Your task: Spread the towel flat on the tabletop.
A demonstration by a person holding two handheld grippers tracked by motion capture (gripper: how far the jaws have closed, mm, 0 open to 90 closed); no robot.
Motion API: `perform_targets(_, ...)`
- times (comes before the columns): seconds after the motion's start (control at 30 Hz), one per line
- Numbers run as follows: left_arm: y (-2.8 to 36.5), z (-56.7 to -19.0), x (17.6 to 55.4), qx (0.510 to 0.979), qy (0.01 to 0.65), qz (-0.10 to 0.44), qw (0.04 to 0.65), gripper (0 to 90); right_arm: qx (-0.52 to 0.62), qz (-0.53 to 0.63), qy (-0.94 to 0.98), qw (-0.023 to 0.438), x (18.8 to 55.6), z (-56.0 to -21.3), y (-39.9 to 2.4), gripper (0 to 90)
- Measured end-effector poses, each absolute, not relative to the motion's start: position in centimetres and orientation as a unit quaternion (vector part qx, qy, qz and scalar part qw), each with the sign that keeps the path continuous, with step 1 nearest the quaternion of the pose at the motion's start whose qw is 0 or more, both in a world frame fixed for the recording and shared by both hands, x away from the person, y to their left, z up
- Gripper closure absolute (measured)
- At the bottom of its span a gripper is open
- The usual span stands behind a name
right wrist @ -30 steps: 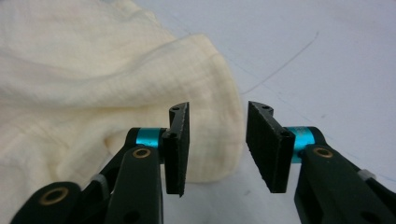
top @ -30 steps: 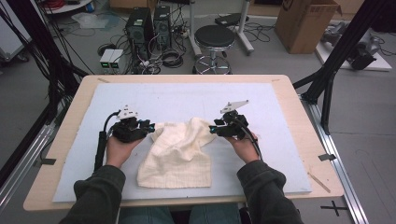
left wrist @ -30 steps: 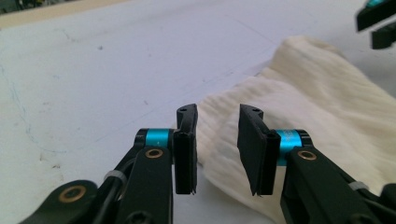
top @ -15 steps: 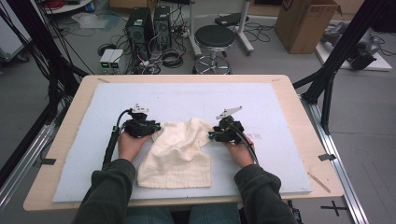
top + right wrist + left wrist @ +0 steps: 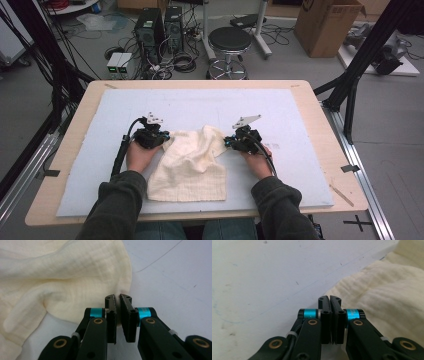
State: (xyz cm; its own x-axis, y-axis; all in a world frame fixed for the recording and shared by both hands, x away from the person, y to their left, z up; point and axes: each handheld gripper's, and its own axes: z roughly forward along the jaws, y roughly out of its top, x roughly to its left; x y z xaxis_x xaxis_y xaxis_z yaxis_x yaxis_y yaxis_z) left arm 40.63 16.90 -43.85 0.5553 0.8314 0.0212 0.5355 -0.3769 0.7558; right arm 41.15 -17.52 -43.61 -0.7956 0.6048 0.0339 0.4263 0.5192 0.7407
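Gripping opposite edges of a cream cloth, both grippers sit low on the pale blue mat that covers the wooden table. Left gripper is at the cloth's upper-left corner; in the left gripper view its jaws are pressed together w/ the corner of the cloth pinched between the tips, rest of the fabric spreading off to the right. Right gripper is at the cloth's upper-right edge; in the right gripper view the jaws are nearly together, a thin gap lower down, tips clamped on the rounded edge of the cloth, fabric bunched in soft folds to the left & above.

From the high view the cloth's far part is drawn up btwn the two grippers into wrinkles & a small peak near the right one, while the near part lies flat on the mat as a roughly square panel reaching toward the person. Left hand & right hand hold the tools, dark green sleeves coming in from the bottom edge. A black cable loops back from the left gripper along the forearm.

Beyond the table: a black round stool, computer towers w/ tangled wires on the floor, a cardboard box at upper right
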Motion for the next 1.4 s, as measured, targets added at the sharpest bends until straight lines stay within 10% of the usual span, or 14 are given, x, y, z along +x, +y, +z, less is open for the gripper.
perform_targets(0.4, 19.5, -40.3, 42.4, 0.745, 0.447, 0.260, 0.422, 87.4, 0.267, 0.357, 0.875, 0.190, 44.8, -36.6, -19.1, 83.1)
perform_targets(0.5, 19.3, -39.7, 44.0, 0.734, 0.471, 0.264, 0.412, 65.7, 0.319, 0.344, 0.857, 0.213, 48.3, -35.6, -19.0, 72.3)
perform_targets(0.67, 19.8, -39.1, 44.0, 0.746, 0.459, 0.243, 0.417, 62.7, 0.331, 0.383, 0.841, 0.190, 49.0, -35.6, -19.2, 62.8)
perform_targets(1.4, 20.7, -40.7, 31.2, 0.794, 0.340, 0.188, 0.467, 59.5, 0.239, 0.438, 0.860, 0.109, 36.0, -38.3, -20.6, 52.0)
